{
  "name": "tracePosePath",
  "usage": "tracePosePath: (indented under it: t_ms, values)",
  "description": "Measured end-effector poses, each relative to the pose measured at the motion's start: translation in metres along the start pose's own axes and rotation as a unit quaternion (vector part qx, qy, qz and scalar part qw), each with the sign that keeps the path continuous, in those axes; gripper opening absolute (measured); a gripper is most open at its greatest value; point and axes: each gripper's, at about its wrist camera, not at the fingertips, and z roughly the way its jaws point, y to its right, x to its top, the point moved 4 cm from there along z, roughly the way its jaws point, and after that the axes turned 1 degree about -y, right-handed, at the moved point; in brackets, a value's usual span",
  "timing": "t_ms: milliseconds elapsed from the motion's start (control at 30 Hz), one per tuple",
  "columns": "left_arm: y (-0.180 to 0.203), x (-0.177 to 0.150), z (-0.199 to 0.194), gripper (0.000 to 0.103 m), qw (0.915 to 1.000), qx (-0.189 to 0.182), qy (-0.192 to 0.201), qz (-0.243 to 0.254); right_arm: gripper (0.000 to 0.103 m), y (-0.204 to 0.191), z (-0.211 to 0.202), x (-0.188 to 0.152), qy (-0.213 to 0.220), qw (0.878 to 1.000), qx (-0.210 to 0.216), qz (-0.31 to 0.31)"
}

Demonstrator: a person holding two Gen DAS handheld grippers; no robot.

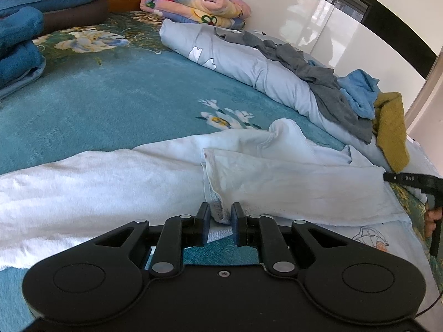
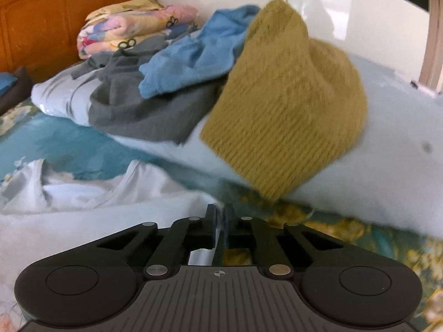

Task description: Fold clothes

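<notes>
Your L hand-held gripper (image 1: 219, 215) pinches the pale-blue shirt (image 1: 290, 177) hem; R hand-held gripper (image 2: 220, 215) clenched on its edge, on bed (image 1: 110, 96).

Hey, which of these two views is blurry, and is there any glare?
Right wrist view: motion-smeared, the mustard knit and pale garment look soft. Left wrist view: sharp, with the pale garment's seams crisp. Both: window glare on the glossy white wall, and fisheye bending toward the edges.

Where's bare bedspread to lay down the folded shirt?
Free: the teal bedspread between the white shirt in front, the blue blankets on the left and the pale duvet roll. Crowded: along the wall, grey, blue and mustard knits piled on the roll.
</notes>
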Motion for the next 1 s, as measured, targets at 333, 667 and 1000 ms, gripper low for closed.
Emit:
tracePosePath:
  t_ms: [333,667,1000]
  values:
    - [-0.003,0.000,-0.007,0.017,0.9997,-0.011,0.010,-0.021,0.003,-0.014,-0.026,0.002,0.030,1.000,0.003,0.004]
    - [-0.007,0.003,-0.055,0.028,0.9974,-0.008,0.060,-0.040,0.008,-0.062,-0.075,-0.012,0.046,0.996,0.074,0.018]
    - [-0.020,-0.019,-0.117,0.055,0.9928,0.013,0.088,-0.080,0.058,-0.187,-0.157,-0.070,0.037,0.982,0.176,-0.064]
